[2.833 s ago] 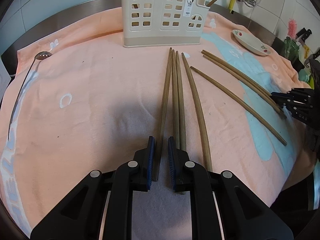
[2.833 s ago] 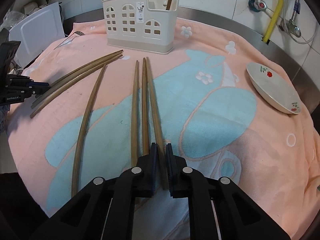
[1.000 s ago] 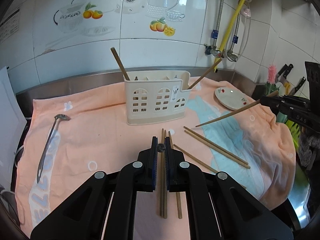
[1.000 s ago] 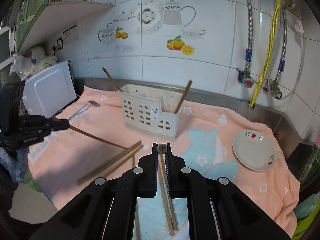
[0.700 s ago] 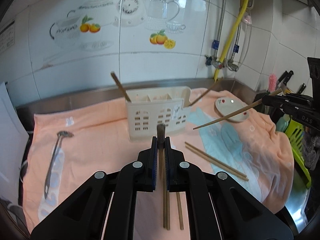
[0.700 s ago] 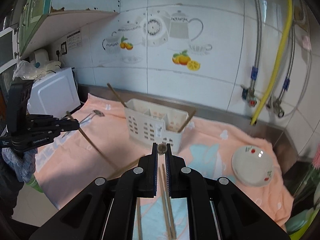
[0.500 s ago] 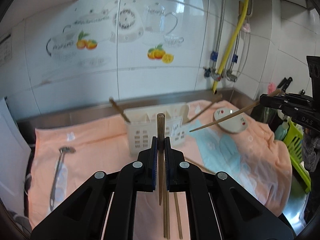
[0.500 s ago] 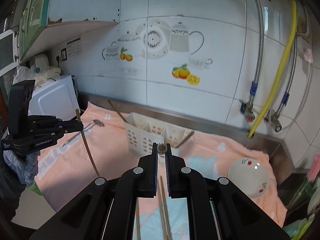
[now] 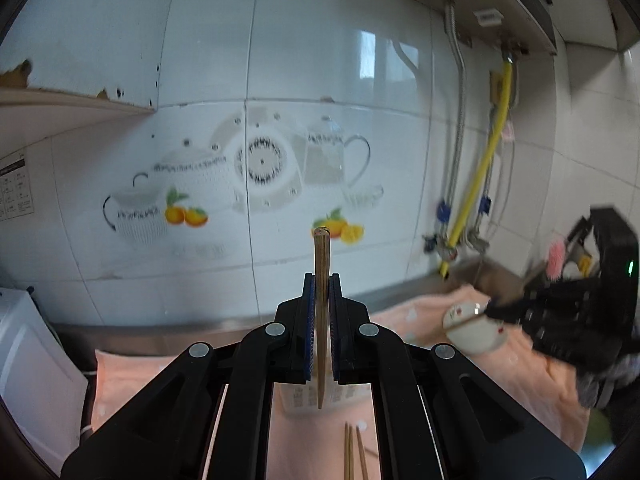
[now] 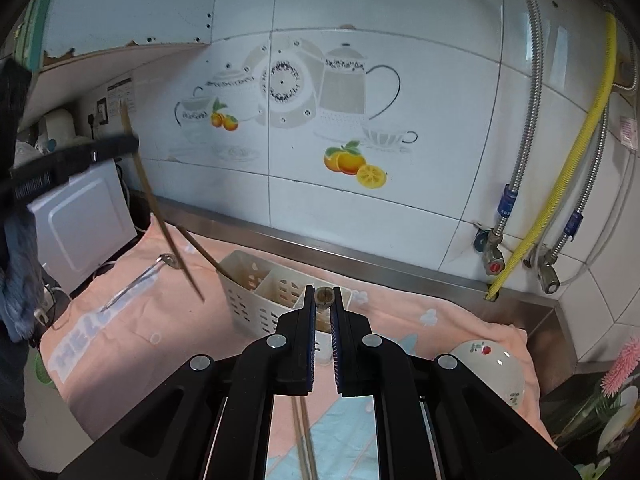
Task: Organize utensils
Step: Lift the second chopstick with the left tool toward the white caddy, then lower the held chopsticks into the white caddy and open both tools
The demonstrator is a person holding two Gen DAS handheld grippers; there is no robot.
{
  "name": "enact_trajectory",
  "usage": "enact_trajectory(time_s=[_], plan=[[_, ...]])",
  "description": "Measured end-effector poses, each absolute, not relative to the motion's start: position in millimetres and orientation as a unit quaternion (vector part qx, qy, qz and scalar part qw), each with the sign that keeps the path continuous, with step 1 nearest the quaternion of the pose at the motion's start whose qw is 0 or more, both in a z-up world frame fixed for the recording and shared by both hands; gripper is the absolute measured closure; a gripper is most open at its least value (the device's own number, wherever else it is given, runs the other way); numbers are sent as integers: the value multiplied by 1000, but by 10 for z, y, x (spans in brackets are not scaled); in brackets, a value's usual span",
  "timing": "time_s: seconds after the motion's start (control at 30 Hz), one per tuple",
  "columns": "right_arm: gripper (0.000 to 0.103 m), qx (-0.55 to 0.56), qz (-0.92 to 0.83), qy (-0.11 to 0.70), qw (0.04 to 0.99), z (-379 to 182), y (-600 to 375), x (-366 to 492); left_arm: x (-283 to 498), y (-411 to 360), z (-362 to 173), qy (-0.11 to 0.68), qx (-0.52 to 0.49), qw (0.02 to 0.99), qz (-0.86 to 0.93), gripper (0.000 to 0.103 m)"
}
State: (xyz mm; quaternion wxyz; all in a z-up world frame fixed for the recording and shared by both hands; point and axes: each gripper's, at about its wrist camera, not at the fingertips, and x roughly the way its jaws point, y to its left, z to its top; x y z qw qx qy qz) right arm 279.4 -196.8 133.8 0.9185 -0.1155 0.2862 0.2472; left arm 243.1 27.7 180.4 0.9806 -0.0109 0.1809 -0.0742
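One chopstick [image 10: 200,246] already leans in the white holder [image 10: 256,300]. More lie on the pink towel [image 10: 132,320] on the bench, so we think we are only partway. Our left tongs [image 9: 319,292] pinch a chopstick [image 9: 320,320] standing straight up above the holder (its tip points down). Our right tongs [image 10: 323,304] squeeze another stick [image 10: 323,297], seen end-on.

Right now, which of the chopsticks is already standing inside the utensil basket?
The chopstick leaning out of the left end of the white basket. The others are held in the hand-held grippers or lie flat on the towel.
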Motion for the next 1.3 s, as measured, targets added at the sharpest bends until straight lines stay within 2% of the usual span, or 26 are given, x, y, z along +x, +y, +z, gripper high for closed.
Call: enact_trajectory(time_s=[0.47,1.3], plan=[[96,-130,251,315,906,1097,-1854,3017,2935,315,1602,152,-36,986,-52,98],[96,-127,252,348,894,858,-1746,3227,3193,429,903,248,-54,966,-54,96]])
